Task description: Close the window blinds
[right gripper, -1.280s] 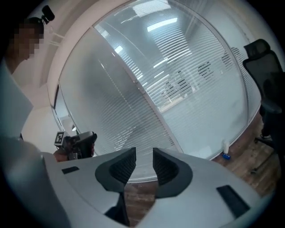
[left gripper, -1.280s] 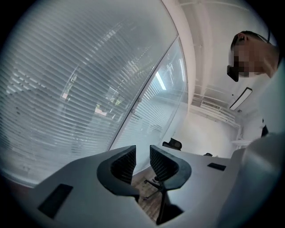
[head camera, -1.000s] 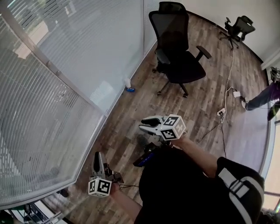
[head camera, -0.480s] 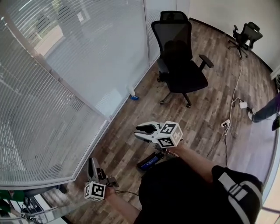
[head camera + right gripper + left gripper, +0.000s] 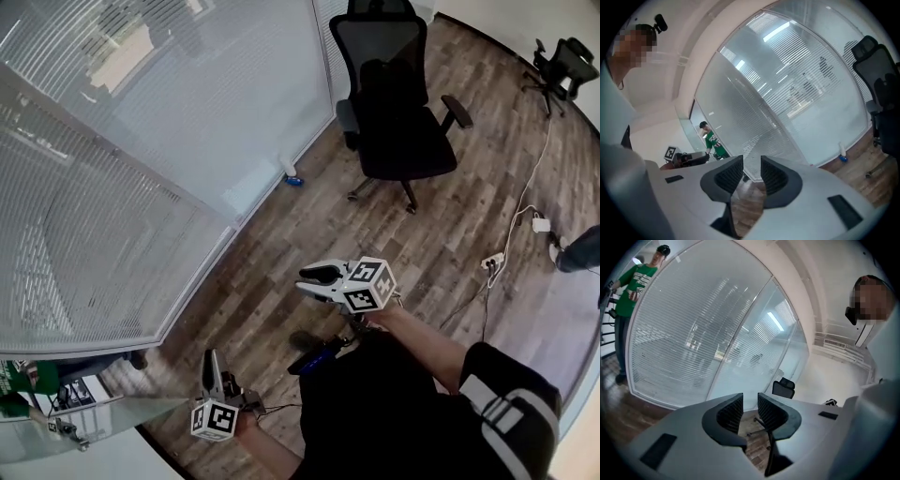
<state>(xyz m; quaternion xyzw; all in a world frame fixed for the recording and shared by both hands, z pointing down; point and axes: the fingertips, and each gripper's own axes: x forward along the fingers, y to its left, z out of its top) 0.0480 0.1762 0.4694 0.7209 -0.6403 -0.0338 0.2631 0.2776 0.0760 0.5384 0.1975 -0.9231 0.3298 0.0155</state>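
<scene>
- Blinds (image 5: pixel 103 225): thin white horizontal slats behind curved glass, shapes showing through; well ahead of both grippers' fingers
- Left gripper (image 5: pixel 212 358): fingers slightly apart, empty
- Right gripper (image 5: pixel 314 278): fingers slightly apart, empty

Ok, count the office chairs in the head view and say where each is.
2. A large black office chair stands near the glass wall, top centre; a second chair sits at the far top right. More may be out of frame.
</scene>
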